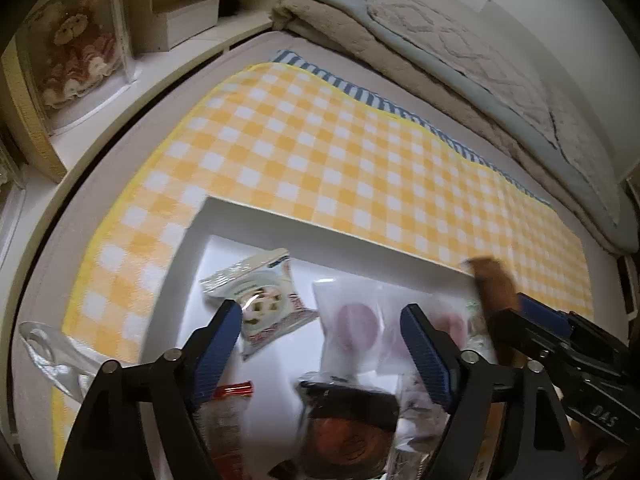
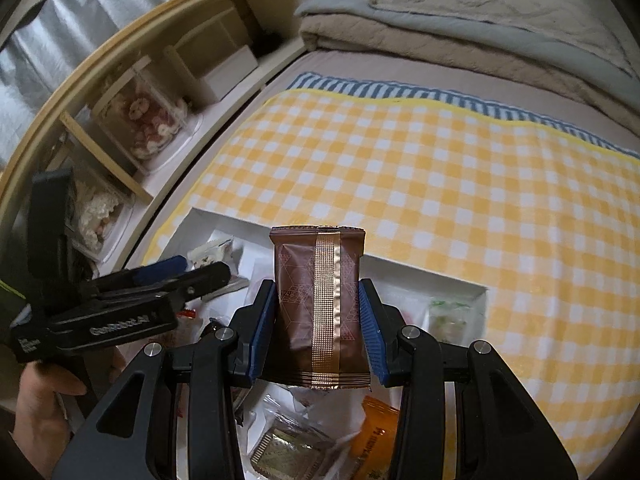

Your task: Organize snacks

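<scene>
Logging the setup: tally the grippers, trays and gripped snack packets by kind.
Grippers: 2, the left gripper open and the right gripper shut
White tray: 1
Gripped packets: 1, the brown snack packet in the right gripper
Total: 4

Snack packets (image 1: 268,300) in tray (image 1: 200,224); tray on cloth (image 1: 320,152); blankets (image 1: 460,52) behind.

White lettering "GenRobot.AI" runs along the black body of the left tongs (image 2: 182,276), out at nine o'clock in the right wrist view. The brown snack packet (image 2: 319,308) shows a small "129". Other print is too blurred.
</scene>
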Demonstrator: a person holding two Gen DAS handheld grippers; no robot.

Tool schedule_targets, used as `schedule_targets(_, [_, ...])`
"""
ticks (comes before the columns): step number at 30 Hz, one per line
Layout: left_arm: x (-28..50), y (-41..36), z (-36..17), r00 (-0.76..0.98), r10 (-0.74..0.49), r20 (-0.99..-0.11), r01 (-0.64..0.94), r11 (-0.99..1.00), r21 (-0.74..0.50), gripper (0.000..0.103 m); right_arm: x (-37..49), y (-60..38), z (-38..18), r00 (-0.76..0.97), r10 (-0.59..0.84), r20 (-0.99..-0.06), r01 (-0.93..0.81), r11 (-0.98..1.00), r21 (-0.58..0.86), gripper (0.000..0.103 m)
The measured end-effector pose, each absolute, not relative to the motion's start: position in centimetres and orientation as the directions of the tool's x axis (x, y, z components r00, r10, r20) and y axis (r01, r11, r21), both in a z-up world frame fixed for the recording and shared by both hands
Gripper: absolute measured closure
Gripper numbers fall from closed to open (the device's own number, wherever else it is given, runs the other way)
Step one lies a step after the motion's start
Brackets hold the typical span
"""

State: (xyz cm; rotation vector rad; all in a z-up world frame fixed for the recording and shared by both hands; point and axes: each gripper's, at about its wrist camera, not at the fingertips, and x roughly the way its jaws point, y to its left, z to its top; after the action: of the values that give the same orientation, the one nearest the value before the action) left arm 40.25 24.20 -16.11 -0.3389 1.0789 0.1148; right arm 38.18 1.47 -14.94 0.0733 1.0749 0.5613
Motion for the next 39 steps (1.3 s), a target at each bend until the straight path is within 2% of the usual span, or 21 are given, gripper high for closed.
schedule_targets(1, [40.1,24.3,-16.1,0.473,-0.068,-0.879,-0.257,0.943,-0.211,0.018,38.2,1.7,-15.1,0.346,0.461,-0.817,-0.403,0.86,0.314,0.059])
schedule_targets(2, [39.9,24.5,-15.9,0.473,-0.066,-0.879,-0.258,0.943,-0.21,0.017,38.2,1.8,-15.3,0.344,0.446,-0.826,-0.404,0.865,0.298,0.054])
schedule_targets(3, [39.8,24.5,-15.9,0.471,-0.066,-0.88,-0.258,0.943,-0.209,0.014,38.2,1.8,-15.5,0.343,0.429,-0.836,-0.399,0.872,0.284,0.047])
schedule_targets(4, [39.3,24.6,-15.8,0.471,-0.066,-0.879,-0.257,0.943,-0.209,0.013,38.2,1.7,-15.6,0.346,0.42,-0.839,-0.392,0.877,0.278,0.034])
schedule_targets(5, [39.1,24.7,-15.7,0.471,-0.067,-0.88,-0.256,0.944,-0.209,0.012,38.1,1.5,-15.7,0.352,0.411,-0.841,-0.385,0.883,0.27,0.028])
schedule_targets(9, [38.5,24.5,-15.3,0.468,-0.066,-0.881,-0.247,0.948,-0.202,0.004,37.8,0.9,-15.9,0.341,0.386,-0.857,-0.391,0.887,0.244,0.019])
schedule_targets(13, [38.1,23.8,-14.8,0.465,-0.074,-0.882,-0.231,0.952,-0.201,0.0,37.2,-0.1,-15.9,0.355,0.35,-0.867,-0.385,0.9,0.206,0.0])
schedule_targets(26, [34.8,23.1,-11.4,0.479,-0.08,-0.874,-0.211,0.956,-0.203,0.0,35.1,-3.3,-12.7,0.421,0.344,-0.839,-0.325,0.921,0.215,0.0])
schedule_targets(39, [28.0,21.2,-3.7,0.572,-0.099,-0.814,-0.163,0.959,-0.231,0.0,30.1,-5.3,-7.5,0.497,0.358,-0.791,-0.324,0.922,0.213,0.0])
